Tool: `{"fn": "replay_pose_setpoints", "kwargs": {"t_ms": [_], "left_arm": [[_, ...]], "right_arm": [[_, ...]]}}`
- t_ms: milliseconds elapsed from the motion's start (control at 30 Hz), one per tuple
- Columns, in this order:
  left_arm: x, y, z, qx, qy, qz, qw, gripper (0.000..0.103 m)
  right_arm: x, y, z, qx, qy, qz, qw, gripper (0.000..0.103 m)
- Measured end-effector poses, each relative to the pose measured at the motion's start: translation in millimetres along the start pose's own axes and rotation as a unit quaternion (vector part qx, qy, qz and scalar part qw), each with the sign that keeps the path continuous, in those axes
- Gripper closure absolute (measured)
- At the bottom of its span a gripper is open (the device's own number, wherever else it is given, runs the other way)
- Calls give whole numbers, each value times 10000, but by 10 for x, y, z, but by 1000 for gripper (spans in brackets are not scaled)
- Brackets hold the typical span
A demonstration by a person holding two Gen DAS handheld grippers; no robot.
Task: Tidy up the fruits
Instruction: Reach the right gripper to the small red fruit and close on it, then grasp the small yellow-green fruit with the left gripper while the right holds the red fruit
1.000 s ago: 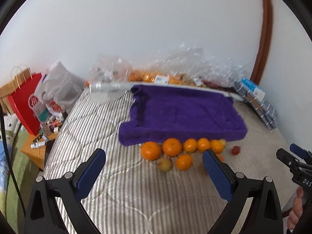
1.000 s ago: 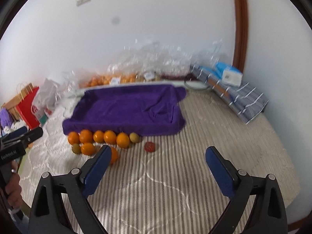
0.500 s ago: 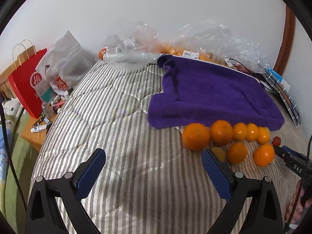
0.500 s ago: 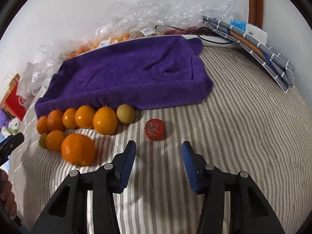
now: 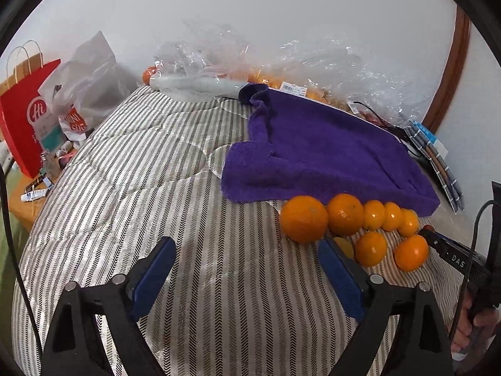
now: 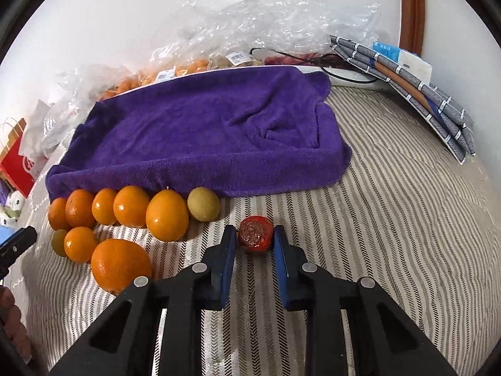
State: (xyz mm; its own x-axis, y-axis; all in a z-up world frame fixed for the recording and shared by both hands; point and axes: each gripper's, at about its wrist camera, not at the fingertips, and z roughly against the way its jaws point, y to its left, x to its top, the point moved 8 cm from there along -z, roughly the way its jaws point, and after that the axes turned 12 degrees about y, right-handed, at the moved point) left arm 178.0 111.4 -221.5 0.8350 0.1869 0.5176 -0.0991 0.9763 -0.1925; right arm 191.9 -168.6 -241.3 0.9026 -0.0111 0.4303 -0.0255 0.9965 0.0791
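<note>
A purple towel point(image 6: 203, 131) lies over a tray-like shape on the striped bed. Several oranges point(image 6: 131, 206) and a yellow-green fruit point(image 6: 204, 204) sit in a row along its front edge, with a big orange point(image 6: 120, 265) nearer me. A small wrinkled red fruit point(image 6: 255, 234) lies on the bed between the fingers of my right gripper point(image 6: 254, 235); the jaws stand close on either side of it, with slight gaps. My left gripper point(image 5: 247, 250) is open and empty, low over the bed left of the oranges point(image 5: 303, 223). The towel point(image 5: 313, 153) lies beyond.
Clear plastic bags with more fruit point(image 6: 250, 28) lie against the wall behind the towel. Folded striped cloth point(image 6: 416, 94) is at the back right. A red paper bag point(image 5: 25, 109) and a grey bag point(image 5: 90, 81) stand left of the bed.
Both grippers came down and forward toward the fruit. My right gripper narrowed from wide open and now straddles the red fruit. The left stayed open.
</note>
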Motion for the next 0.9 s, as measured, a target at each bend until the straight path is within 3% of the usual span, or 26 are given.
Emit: {"fn": "replay_pose_setpoints", "kwargs": {"t_ms": [167, 367, 567, 733, 800, 900], "left_arm": [[-37, -55, 41, -120, 38, -128, 9998, 20], [-70, -315, 33, -412, 191, -372, 9983, 20], [-85, -616, -129, -330, 411, -661, 9964, 29], [-106, -734, -252, -290, 531, -757, 9953, 50], [-107, -774, -276, -286, 516, -814, 9949, 65], [-114, -802, -275, -283, 501, -878, 9945, 77]], "right_arm": [[3, -11, 16, 144, -34, -22, 9999, 79], [-44, -33, 86, 152, -120, 64, 9998, 81], [-128, -101, 166, 248, -152, 89, 9995, 81], [-195, -172, 290, 292, -226, 103, 9993, 81], [-208, -203, 351, 316, -270, 85, 9991, 81], [-242, -232, 427, 362, -313, 47, 9988, 81]]}}
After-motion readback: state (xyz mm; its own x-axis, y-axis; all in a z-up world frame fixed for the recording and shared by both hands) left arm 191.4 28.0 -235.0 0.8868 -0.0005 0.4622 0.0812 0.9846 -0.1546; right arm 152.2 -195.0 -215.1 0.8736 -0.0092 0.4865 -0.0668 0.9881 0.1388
